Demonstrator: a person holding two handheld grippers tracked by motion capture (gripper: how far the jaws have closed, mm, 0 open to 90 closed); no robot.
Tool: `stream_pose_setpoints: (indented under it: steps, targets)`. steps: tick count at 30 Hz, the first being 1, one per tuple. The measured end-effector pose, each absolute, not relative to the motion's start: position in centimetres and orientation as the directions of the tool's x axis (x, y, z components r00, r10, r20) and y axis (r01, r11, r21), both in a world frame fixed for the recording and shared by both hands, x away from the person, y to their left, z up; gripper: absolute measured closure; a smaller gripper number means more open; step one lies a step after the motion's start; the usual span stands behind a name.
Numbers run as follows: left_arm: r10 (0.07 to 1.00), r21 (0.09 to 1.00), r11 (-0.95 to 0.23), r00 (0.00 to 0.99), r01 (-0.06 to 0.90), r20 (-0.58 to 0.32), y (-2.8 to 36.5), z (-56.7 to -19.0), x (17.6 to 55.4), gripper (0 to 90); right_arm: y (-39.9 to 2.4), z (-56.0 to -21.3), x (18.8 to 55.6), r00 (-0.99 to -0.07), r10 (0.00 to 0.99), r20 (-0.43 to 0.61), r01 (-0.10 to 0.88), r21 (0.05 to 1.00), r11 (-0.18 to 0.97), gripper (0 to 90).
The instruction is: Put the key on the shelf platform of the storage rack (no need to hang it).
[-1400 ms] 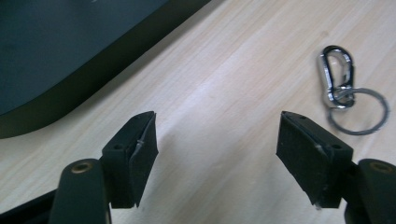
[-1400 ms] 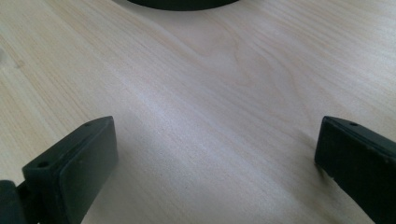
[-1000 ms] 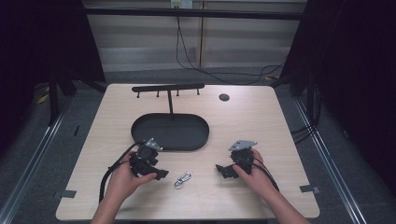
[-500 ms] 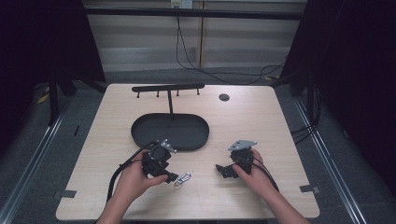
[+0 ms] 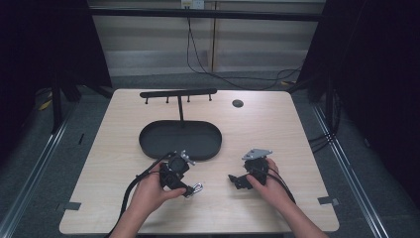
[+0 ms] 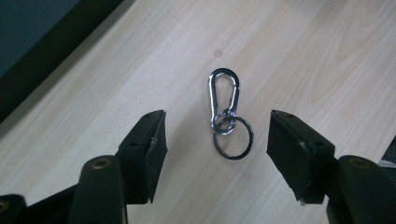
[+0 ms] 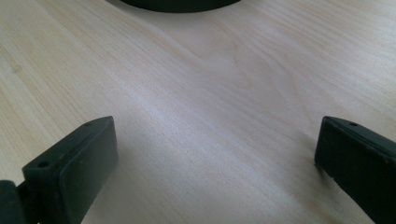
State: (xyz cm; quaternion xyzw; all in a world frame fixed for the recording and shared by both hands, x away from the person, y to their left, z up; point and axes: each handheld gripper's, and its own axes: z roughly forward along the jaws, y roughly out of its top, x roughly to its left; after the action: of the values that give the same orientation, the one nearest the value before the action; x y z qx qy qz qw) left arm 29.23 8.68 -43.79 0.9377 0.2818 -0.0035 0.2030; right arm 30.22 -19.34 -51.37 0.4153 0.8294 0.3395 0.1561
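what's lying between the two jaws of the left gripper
A silver carabiner clip linked to a key ring lies flat on the wooden table between the open jaws, touching neither, in the left gripper view.

The high view was dim and soft, its dark surroundings nearly black, with only the pale wooden table top (image 5: pixel 277 134) evenly lit from above and no hard shadows. In the left gripper view the shiny silver metal carabiner clip (image 6: pixel 223 95) was sharp and carried small glints. The right gripper view showed its near black jaws blurred, with faint sheen on the wood.
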Motion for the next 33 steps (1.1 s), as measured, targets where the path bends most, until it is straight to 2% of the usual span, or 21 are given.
stream_pose_setpoints:
  steps: [22, 33]
  targets:
    - [0.507, 0.298, -0.808, 0.858, 0.508, -0.086, 5.3, -46.3, 30.1, 48.0, -19.3, -51.4, 30.2, -0.606, 0.795, 0.023, 0.583, 0.693, 0.424, 0.0]
    - [0.5, 0.277, -0.826, 0.865, 0.491, -0.044, 4.6, -46.8, 30.0, 59.3, -19.3, -51.4, 30.2, -0.606, 0.796, 0.023, 0.583, 0.693, 0.424, 0.0]
